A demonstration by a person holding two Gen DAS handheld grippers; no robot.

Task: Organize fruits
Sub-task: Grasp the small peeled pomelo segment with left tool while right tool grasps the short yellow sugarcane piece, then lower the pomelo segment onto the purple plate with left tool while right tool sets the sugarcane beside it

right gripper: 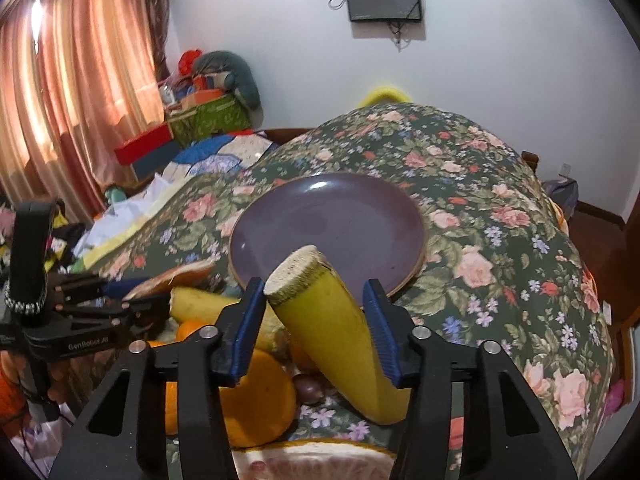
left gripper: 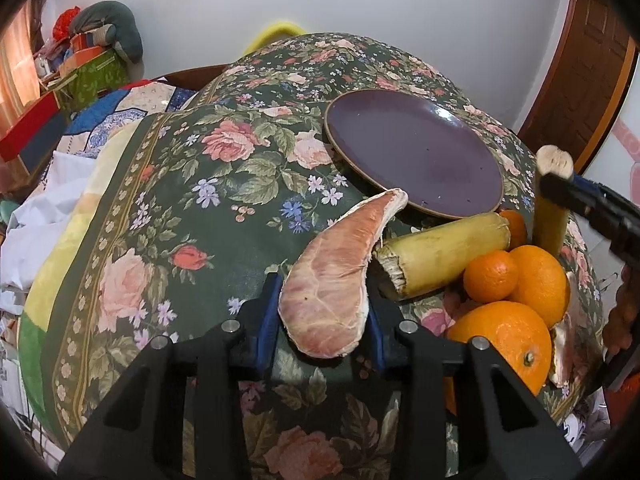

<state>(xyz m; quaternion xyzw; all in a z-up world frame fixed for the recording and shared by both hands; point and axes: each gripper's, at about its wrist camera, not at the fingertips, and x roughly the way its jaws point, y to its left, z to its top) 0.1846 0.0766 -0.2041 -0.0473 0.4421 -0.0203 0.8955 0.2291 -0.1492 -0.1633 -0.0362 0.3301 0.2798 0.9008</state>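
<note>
In the left wrist view my left gripper (left gripper: 324,282) is shut on a pink peeled pomelo segment (left gripper: 332,280), its blue pads pressing both sides. The segment's tip lies at the edge of an empty purple plate (left gripper: 412,152). In the right wrist view my right gripper (right gripper: 314,286) is shut on a yellow sugarcane piece (right gripper: 336,320), tilted up in front of the plate (right gripper: 328,220). The left view shows that piece (left gripper: 550,208) standing upright at the right. My left gripper (right gripper: 132,294) appears at the left of the right view.
A second sugarcane piece (left gripper: 444,248), two oranges (left gripper: 504,344), a mandarin (left gripper: 490,276) and another pomelo segment (left gripper: 560,354) lie by the plate on the floral cloth (left gripper: 180,200). A dark passion fruit (right gripper: 306,390) sits among them. Boxes (right gripper: 200,120) and a curtain (right gripper: 72,80) fill the left.
</note>
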